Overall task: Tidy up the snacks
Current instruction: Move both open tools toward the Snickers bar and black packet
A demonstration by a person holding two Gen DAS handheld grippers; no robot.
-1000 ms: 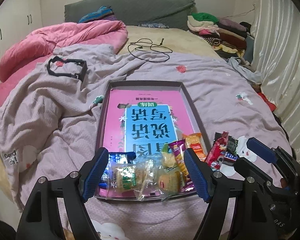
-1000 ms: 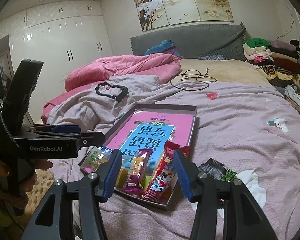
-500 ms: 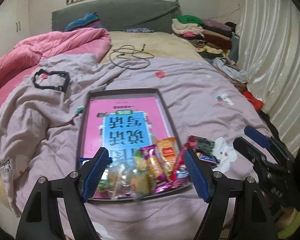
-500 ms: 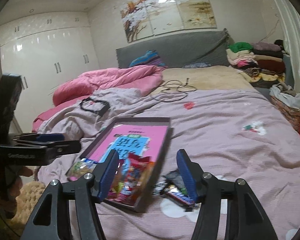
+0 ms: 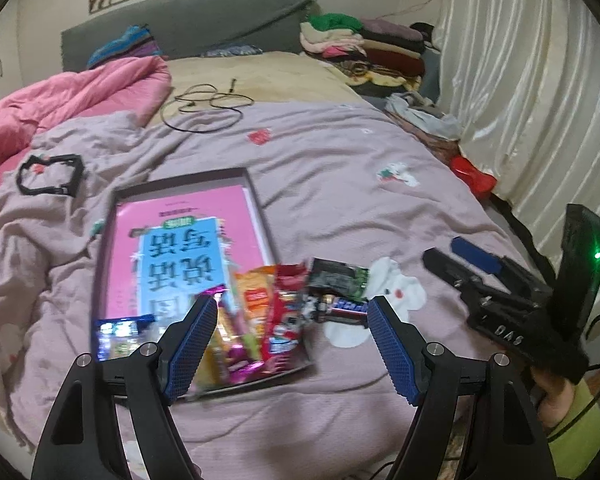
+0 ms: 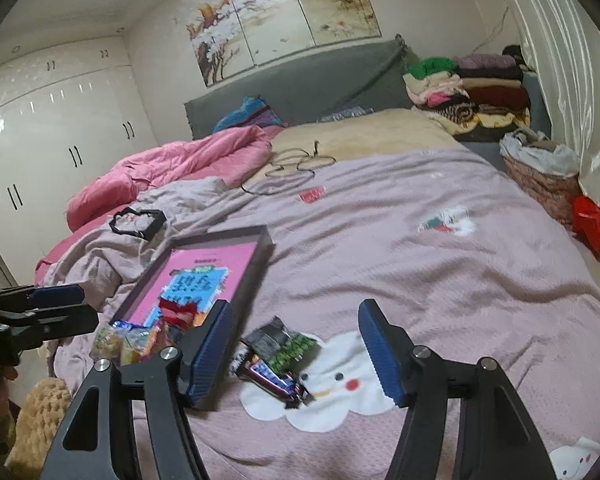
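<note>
Left wrist view: looks from the near edge of the bed point(image 5: 340, 168), tilted steeply down over the shallow box point(image 5: 256, 196), close above the snack pile point(image 5: 260, 320); headboard far, curtain right.

Right wrist view: looks from the near edge further right, angled more level toward the headboard point(image 6: 300, 80) and wardrobe point(image 6: 60, 120).

Shared: box point(image 6: 260, 248), dark packets point(image 6: 280, 344), pink quilt point(image 6: 172, 168), cable point(image 6: 292, 168), folded clothes point(image 6: 480, 92).

Letters "DAS" upside down on the right claw's body point(image 5: 508, 334); other print unreadable.
</note>
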